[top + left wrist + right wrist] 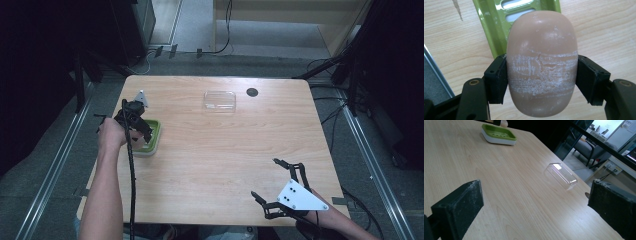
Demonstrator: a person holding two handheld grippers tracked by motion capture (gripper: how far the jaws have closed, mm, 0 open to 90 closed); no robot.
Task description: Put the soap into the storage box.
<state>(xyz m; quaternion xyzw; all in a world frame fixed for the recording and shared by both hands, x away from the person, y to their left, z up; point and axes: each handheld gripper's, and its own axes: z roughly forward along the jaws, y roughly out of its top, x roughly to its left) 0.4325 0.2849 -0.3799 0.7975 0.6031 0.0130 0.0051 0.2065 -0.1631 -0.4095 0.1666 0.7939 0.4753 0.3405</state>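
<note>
Left hand-held gripper (pixel 541 77) clamping a bar of soap (pixel 541 62) across its middle above the green soap dish (pixel 149 136) near the surface's left edge: keep the squeeze gentle and level, as the soap seems slippery; right hand-held gripper (pixel 279 185) rests wide open

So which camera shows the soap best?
The left gripper view: the tan soap looms close, clamped between the left tongs, scuffed white. The high view hides it behind the hand over the green dish. The right gripper view catches a sliver at the top edge.
</note>
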